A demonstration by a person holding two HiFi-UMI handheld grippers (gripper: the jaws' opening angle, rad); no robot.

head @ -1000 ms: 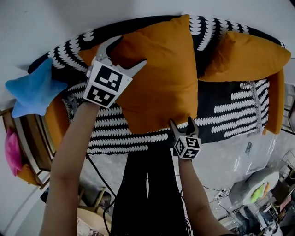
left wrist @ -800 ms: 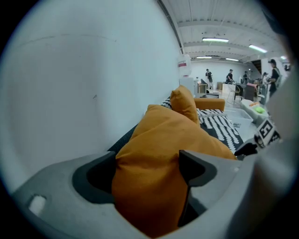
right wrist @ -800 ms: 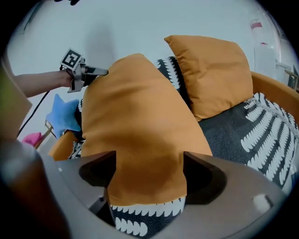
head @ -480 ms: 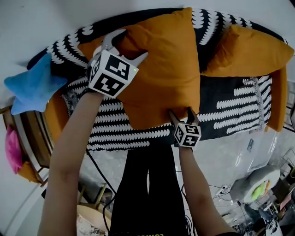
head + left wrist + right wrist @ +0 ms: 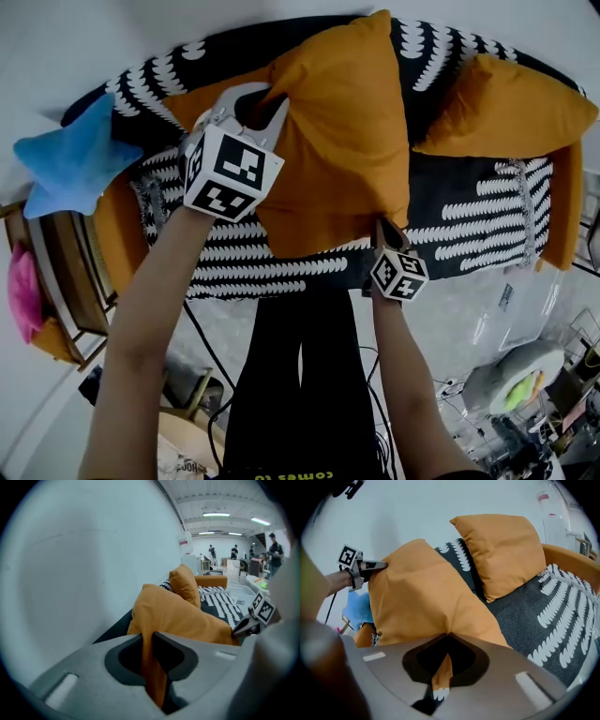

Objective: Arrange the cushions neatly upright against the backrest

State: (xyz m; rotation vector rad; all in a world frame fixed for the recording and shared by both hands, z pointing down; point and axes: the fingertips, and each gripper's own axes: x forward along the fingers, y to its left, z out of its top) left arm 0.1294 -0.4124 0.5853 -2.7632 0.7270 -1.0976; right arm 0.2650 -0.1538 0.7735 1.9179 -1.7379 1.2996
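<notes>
On the sofa (image 5: 469, 225), a first cushion (image 5: 337, 131) lies mid-seat, a second cushion (image 5: 506, 108) at its right end, a star pillow (image 5: 70, 164) at its left end

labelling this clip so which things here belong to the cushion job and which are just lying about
Job: held cushion, second cushion, sofa, left gripper, right gripper (jaws of both just closed on the held cushion).
Lying about: blue star pillow perhaps, pink thing, cable, white bundle.
</notes>
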